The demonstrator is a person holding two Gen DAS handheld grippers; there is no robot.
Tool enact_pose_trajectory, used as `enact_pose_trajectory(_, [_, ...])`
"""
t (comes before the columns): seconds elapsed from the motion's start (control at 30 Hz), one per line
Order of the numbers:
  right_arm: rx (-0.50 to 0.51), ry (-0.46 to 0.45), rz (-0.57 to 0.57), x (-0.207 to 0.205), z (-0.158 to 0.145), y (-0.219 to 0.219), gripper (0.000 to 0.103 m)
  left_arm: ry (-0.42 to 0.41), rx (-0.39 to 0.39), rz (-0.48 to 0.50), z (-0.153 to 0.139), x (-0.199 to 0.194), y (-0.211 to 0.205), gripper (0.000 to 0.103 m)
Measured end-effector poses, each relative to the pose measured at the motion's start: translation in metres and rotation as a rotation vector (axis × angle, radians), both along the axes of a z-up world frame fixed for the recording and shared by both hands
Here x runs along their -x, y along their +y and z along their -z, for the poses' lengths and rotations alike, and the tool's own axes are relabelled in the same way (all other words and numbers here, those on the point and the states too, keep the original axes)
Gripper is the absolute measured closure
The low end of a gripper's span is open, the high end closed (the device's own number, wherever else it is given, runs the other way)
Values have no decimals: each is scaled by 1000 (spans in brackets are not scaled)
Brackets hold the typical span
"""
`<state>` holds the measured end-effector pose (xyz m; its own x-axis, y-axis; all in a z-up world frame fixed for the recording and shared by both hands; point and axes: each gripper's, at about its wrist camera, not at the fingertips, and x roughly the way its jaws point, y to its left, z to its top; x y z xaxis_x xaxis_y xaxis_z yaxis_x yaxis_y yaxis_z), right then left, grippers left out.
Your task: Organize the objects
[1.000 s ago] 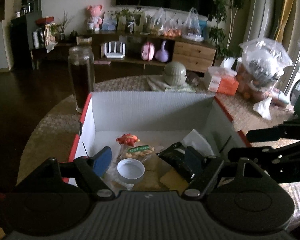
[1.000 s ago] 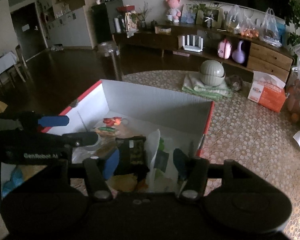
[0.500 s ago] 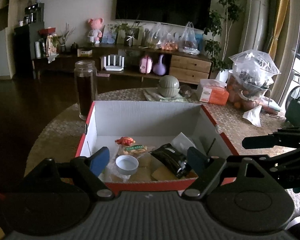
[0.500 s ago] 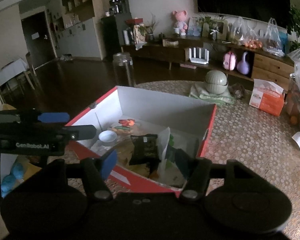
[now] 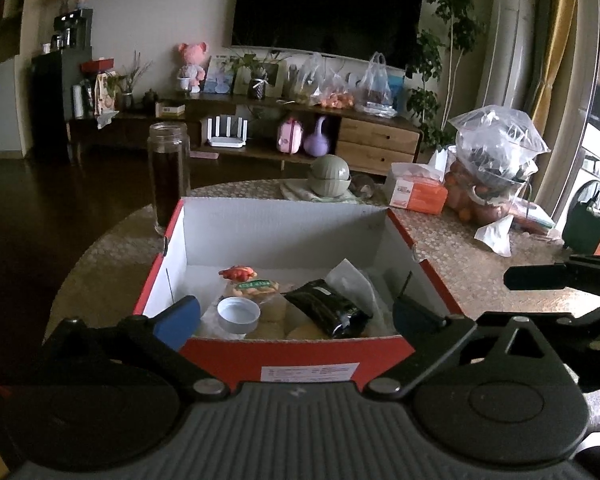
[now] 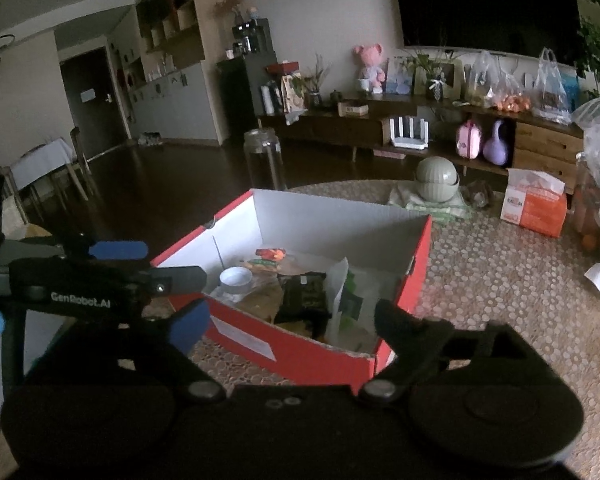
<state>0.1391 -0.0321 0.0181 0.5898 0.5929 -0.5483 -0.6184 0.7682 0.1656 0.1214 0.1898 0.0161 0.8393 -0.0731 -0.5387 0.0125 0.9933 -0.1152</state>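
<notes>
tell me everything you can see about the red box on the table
The red cardboard box is open-topped, red outside and white corrugated inside, with a white label on its near wall. It sits flat on the round patterned table, a tall glass jar just behind its left corner. Inside lie a white cap, a black pouch, snack packets and a white bag. Neither tool touches it.

The open cardboard box (image 5: 296, 354) is red outside and white inside; the round table (image 6: 500, 280) wears a beige dotted cloth; the rectangular tissue box (image 5: 418, 197) is orange and white.
</notes>
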Motion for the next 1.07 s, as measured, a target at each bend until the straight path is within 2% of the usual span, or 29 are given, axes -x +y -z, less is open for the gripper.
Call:
enact_pose_trajectory(0.27, [-24,14,7,2,2,-8,10,-6,-37,16,-2,13,-13,0])
enact_pose_trajectory(0.43, [-29,25,9,4,6,-9,10,18,-17,16,0,15,-16,0])
enact_pose_trajectory(0.8, [-43,42,28,0,9,-14,10,10,-81,-15,0,17,-23,0])
enact_pose_trajectory(1.07, [-46,43,50,1,12,-16,10,16,-66,12,0,19,-23,0])
